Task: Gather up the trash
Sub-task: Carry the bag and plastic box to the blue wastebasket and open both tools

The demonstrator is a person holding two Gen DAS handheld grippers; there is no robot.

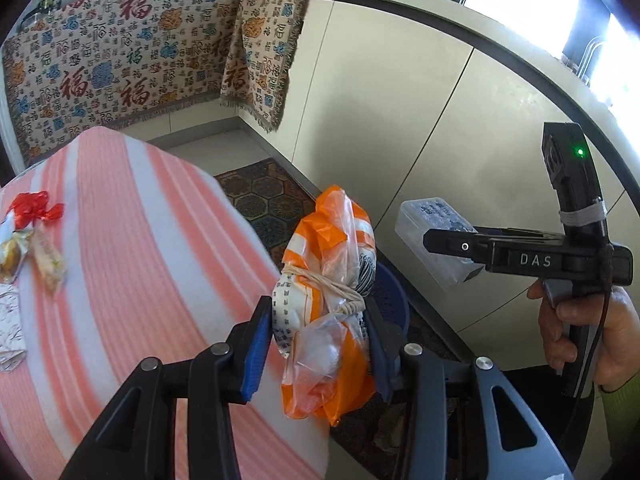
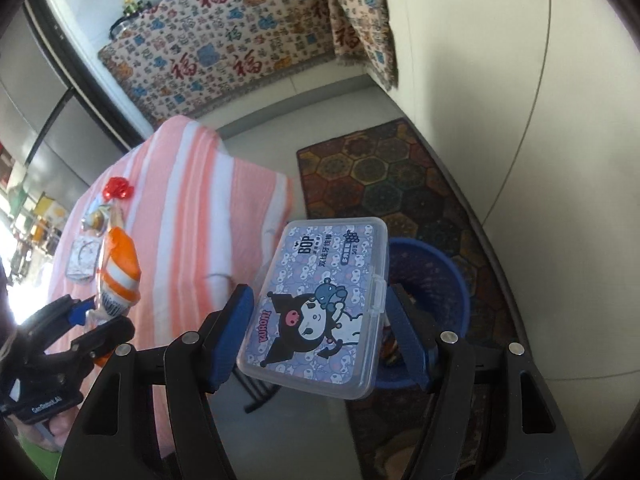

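My left gripper (image 1: 318, 344) is shut on an orange-and-white plastic bag (image 1: 332, 276) tied with string, held off the table's edge above the blue bin (image 1: 394, 300). My right gripper (image 2: 320, 332) is shut on a clear plastic floss-pick box (image 2: 320, 300) with a cartoon label, held over the blue bin (image 2: 436, 276). The box (image 1: 436, 228) and right gripper also show in the left wrist view. The bag (image 2: 120, 272) and left gripper (image 2: 96, 320) also show in the right wrist view. A red wrapper (image 1: 34, 208) and snack wrappers (image 1: 48, 260) lie on the pink striped tablecloth (image 1: 140, 240).
A patterned rug (image 2: 400, 184) lies on the floor under the bin. White cabinets (image 1: 400, 100) curve along the right. A patterned cloth (image 1: 120, 60) covers the far counter. A white paper packet (image 1: 10, 332) lies on the table's left edge.
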